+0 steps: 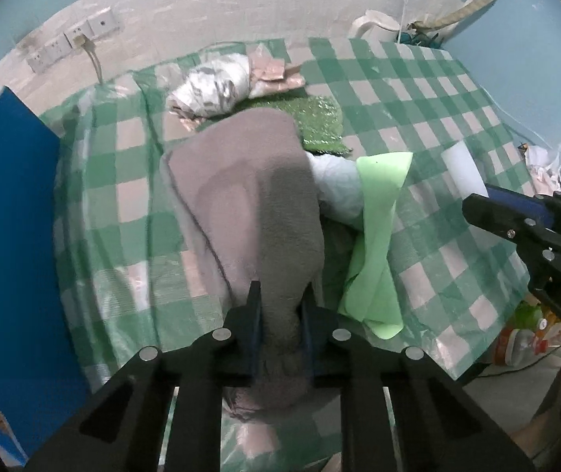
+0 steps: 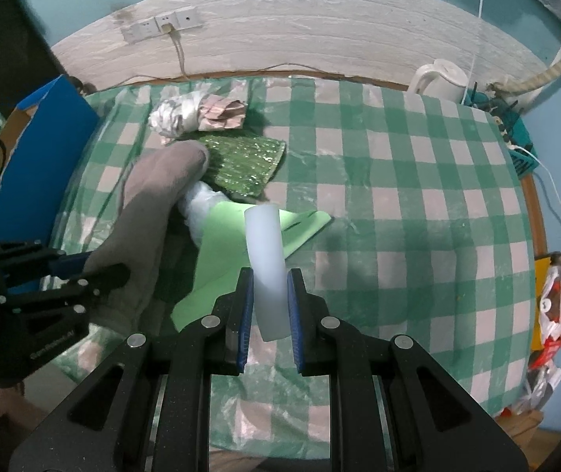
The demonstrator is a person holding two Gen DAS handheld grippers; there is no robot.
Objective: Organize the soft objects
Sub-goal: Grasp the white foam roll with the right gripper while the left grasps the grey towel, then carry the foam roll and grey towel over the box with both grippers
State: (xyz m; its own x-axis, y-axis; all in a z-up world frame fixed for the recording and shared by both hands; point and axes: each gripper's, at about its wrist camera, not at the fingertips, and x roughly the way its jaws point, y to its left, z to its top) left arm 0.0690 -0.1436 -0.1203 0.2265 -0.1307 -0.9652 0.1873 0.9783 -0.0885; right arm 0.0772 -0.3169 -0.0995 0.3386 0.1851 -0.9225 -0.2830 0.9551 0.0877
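Left claw (image 1: 280,306) pinches grey towel (image 1: 249,196), hiding white roll (image 1: 335,188) beneath.

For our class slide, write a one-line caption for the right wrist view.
Right gripper grips a pale white foam strip above the green-checked tablecloth, while the left gripper holds a grey fleece cloth.

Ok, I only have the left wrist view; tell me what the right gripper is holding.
Observer: The right gripper is shut on a white foam strip, pinched between its blue pads.
Operator: Say where the strip's far end is.
Observer: It curves up above the light green sheet; contact cannot be told.
Operator: Report the table's far right corner.
Observer: A teal basket sits there, beside a white kettle.
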